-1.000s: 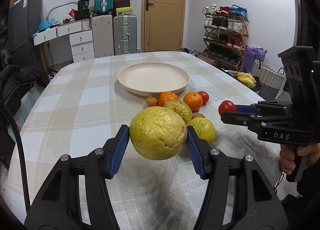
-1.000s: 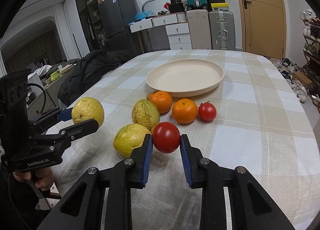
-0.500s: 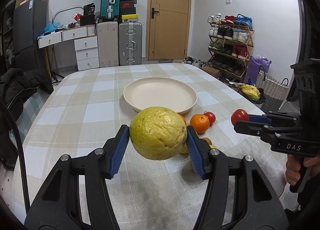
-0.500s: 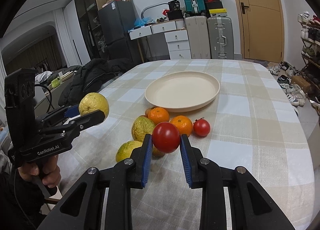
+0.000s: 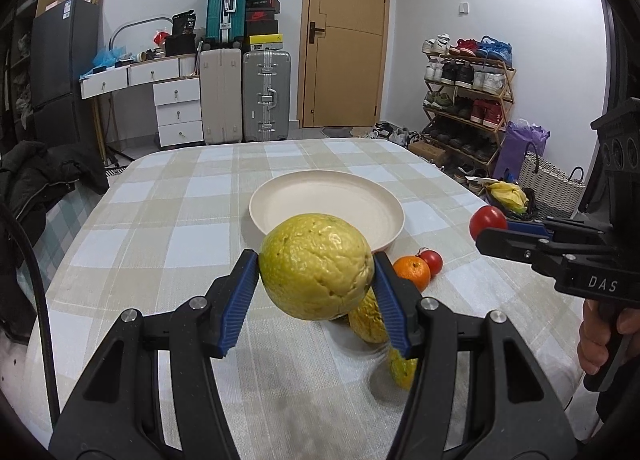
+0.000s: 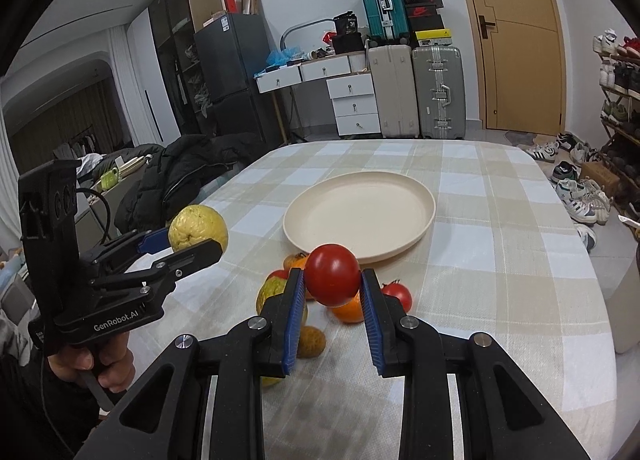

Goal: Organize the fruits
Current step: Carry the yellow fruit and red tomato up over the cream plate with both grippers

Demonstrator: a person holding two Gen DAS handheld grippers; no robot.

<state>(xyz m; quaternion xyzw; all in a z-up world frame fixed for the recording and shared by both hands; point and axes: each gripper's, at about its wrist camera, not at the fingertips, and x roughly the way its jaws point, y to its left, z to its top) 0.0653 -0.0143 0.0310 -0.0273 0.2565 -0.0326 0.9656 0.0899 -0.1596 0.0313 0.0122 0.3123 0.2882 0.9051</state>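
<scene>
Yellow bumpy citrus fruit point(image 5: 316, 266) is clamped in the left hand-held gripper point(image 5: 316, 280), held up off the checked desk point(image 5: 160, 220). Right hand-held gripper point(image 6: 330, 296) is squeezed onto a red tomato point(image 6: 333, 280), also in the air. Both hang just short of the cream plate point(image 6: 360, 216), with an orange point(image 5: 412, 272) and another tomato point(image 5: 432, 261) lying on the cloth near it.

A rough, dimpled matt fruit point(image 5: 316, 266) is being gripped by ribbed blue pads point(image 5: 236, 304); beyond them, woven cloth point(image 5: 160, 228) is being shown under a smooth plate point(image 5: 326, 206).
</scene>
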